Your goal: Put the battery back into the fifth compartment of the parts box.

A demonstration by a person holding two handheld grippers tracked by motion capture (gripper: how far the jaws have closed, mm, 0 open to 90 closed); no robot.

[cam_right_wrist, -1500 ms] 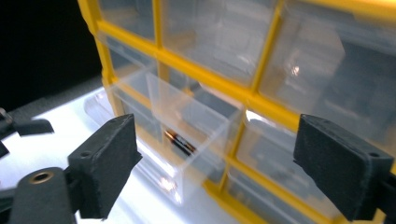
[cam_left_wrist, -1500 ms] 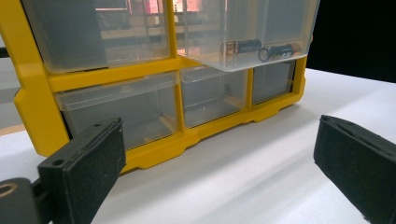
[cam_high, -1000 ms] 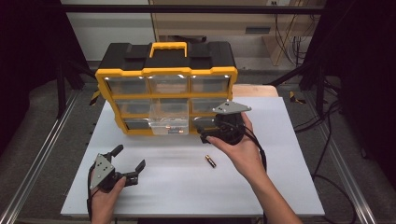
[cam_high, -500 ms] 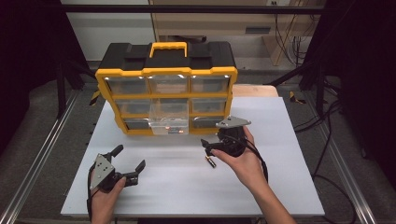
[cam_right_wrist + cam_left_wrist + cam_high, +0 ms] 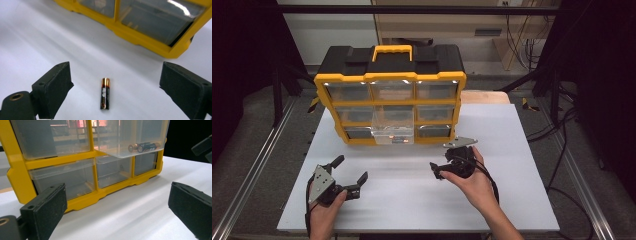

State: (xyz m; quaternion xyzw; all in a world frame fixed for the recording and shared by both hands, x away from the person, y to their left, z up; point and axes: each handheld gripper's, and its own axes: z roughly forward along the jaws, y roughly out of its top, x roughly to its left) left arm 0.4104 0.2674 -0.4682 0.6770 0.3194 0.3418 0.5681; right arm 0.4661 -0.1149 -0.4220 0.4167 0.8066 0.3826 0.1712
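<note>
Jaws of right gripper (image 5: 110, 92) spread wide around 1 battery (image 5: 105, 93) lying on table (image 5: 522, 150) near organizer (image 5: 389, 95); centre, lower squarely, then pinch mid-body; left gripper (image 5: 347, 175) spread, idle.

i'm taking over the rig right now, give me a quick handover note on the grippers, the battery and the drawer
Right gripper: open, fingers either side of the loose battery lying on the white table, not gripping yet.
Left gripper: open, holds nothing, near the table's front left.
Organizer: the middle drawer is pulled out, with batteries already in it.
Left to do, probably: close on the loose battery, lift it, drop it in the open drawer, push the drawer shut.
</note>
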